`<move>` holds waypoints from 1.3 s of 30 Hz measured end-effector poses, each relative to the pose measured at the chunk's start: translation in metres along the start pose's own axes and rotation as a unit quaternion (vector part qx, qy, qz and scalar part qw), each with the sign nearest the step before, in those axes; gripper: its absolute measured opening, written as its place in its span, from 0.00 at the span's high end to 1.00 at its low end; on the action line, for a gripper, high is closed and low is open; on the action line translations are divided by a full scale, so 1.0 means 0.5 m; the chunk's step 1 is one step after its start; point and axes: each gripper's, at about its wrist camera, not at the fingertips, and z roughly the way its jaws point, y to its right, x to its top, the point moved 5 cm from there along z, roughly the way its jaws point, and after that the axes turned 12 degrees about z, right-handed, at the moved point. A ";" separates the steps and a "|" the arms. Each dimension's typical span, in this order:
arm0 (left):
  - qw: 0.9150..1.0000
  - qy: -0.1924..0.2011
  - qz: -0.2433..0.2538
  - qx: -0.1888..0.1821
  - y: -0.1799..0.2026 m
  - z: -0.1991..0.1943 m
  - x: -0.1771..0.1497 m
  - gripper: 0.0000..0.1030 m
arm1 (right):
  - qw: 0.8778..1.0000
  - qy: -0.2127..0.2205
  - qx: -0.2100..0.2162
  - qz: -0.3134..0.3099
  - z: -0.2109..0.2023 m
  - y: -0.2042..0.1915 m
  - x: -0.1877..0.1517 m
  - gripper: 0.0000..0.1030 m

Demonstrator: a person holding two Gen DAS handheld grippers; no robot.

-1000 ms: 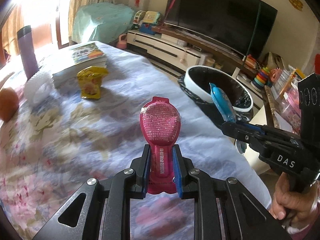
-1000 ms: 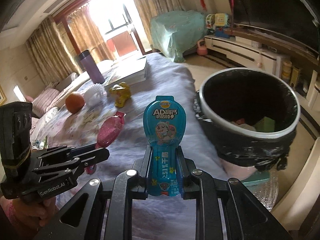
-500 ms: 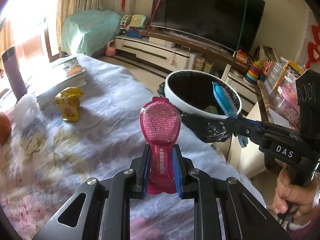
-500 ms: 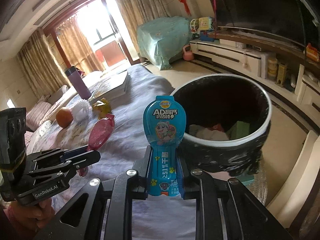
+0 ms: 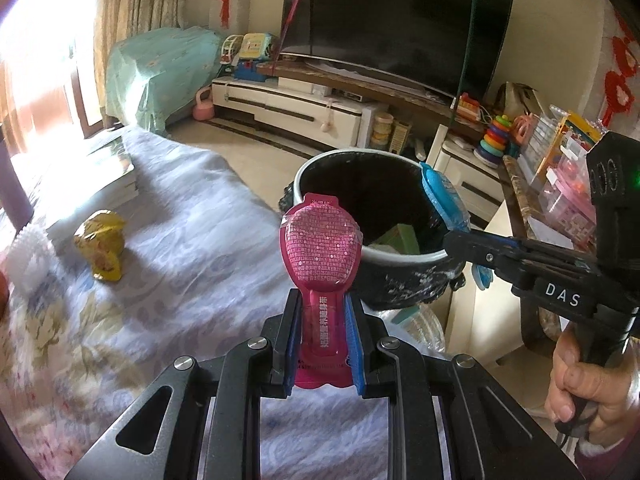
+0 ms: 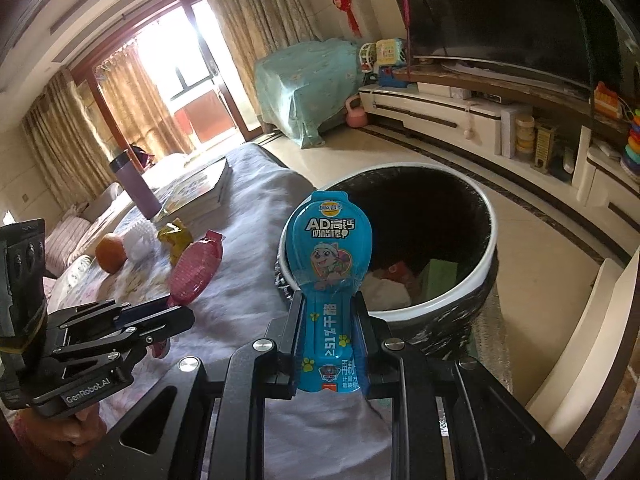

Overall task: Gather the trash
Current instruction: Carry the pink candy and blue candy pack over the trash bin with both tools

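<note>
Carry-to-bin step in hand. Left gripper [image 5: 320,320] clamped on pink wrapper [image 5: 320,240]; right gripper [image 6: 329,338] clamped on blue wrapper [image 6: 330,248]. Trash bin [image 6: 486,280] just beyond both jaws. Next: advance over rim, release.

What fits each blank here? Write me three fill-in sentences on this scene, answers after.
1. The left gripper is shut on a ____ wrapper.
2. The right gripper is shut on a ____ wrapper.
3. The fruit on the bedspread is an ____.

Answers: pink; blue; orange
</note>
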 end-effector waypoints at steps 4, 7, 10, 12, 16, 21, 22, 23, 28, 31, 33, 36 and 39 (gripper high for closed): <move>1.000 0.000 0.004 -0.003 0.006 0.016 0.016 0.81 | 1.000 0.001 -0.005 0.004 0.002 0.015 0.016 0.80; 1.000 -0.002 0.005 -0.006 0.008 0.031 0.026 0.82 | 1.000 0.000 -0.011 0.006 0.007 0.026 0.026 0.80; 1.000 -0.003 0.006 -0.007 0.008 0.046 0.037 0.82 | 1.000 -0.004 -0.020 0.007 0.014 0.037 0.035 0.80; 1.000 -0.004 0.005 -0.009 0.007 0.057 0.044 0.82 | 1.000 -0.007 -0.022 0.012 0.019 0.045 0.041 0.80; 1.000 -0.006 0.005 -0.010 0.006 0.078 0.061 0.82 | 1.000 -0.012 -0.024 0.017 0.028 0.058 0.051 0.80; 1.000 -0.007 0.007 -0.011 0.004 0.096 0.078 0.82 | 0.999 -0.014 -0.027 0.017 0.038 0.066 0.062 0.80; 1.000 -0.007 0.007 -0.011 0.004 0.098 0.080 0.82 | 0.999 -0.014 -0.027 0.018 0.040 0.068 0.064 0.80; 1.000 -0.007 0.008 -0.011 0.002 0.102 0.083 0.82 | 0.999 -0.014 -0.027 0.018 0.041 0.068 0.066 0.80; 1.000 -0.008 0.017 -0.010 0.007 0.116 0.098 0.81 | 0.999 -0.017 -0.030 0.021 0.049 0.078 0.078 0.80; 1.000 -0.010 0.019 -0.010 0.010 0.123 0.104 0.82 | 0.999 -0.018 -0.032 0.022 0.055 0.083 0.086 0.80; 1.000 -0.012 0.019 -0.011 0.010 0.130 0.109 0.81 | 0.999 -0.019 -0.032 0.023 0.058 0.086 0.091 0.80; 1.000 -0.013 0.019 -0.012 0.011 0.137 0.114 0.81 | 0.999 -0.020 -0.034 0.024 0.064 0.088 0.097 0.80; 1.000 -0.015 0.022 -0.011 0.018 0.145 0.119 0.81 | 0.999 -0.024 -0.035 0.024 0.072 0.090 0.100 0.80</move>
